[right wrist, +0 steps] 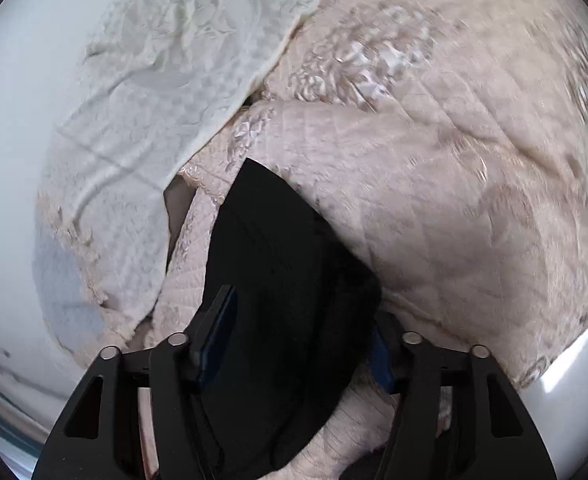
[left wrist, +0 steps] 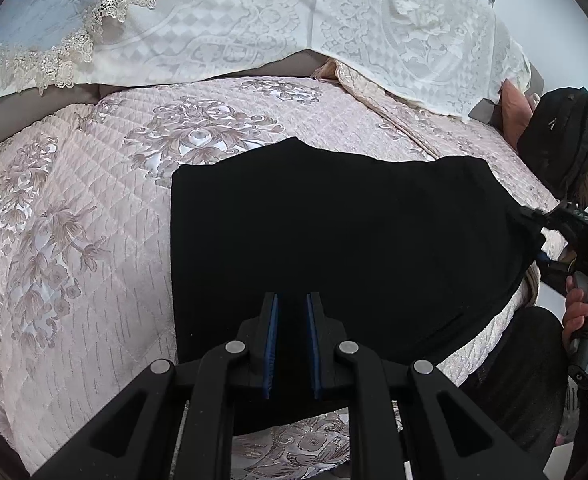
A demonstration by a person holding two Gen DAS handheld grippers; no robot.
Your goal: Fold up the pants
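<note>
Black pants (left wrist: 334,220) lie folded into a broad rectangle on the pink quilted bedspread (left wrist: 73,220). My left gripper (left wrist: 292,294) hovers over their near part, blue pads a narrow gap apart with only black cloth showing between them; whether it pinches the cloth is unclear. At the pants' right edge my right gripper (left wrist: 536,236) has the cloth drawn up to a point. In the right wrist view the pants (right wrist: 285,240) fill the space between the fingers of the right gripper (right wrist: 300,308), reaching both pads.
A white lace cover (left wrist: 374,20) drapes over pillows at the head of the bed, also seen in the right wrist view (right wrist: 153,80). A black bag (left wrist: 562,136) stands at the bed's right edge. A person's hand (left wrist: 582,312) holds the right gripper's handle beside the bed.
</note>
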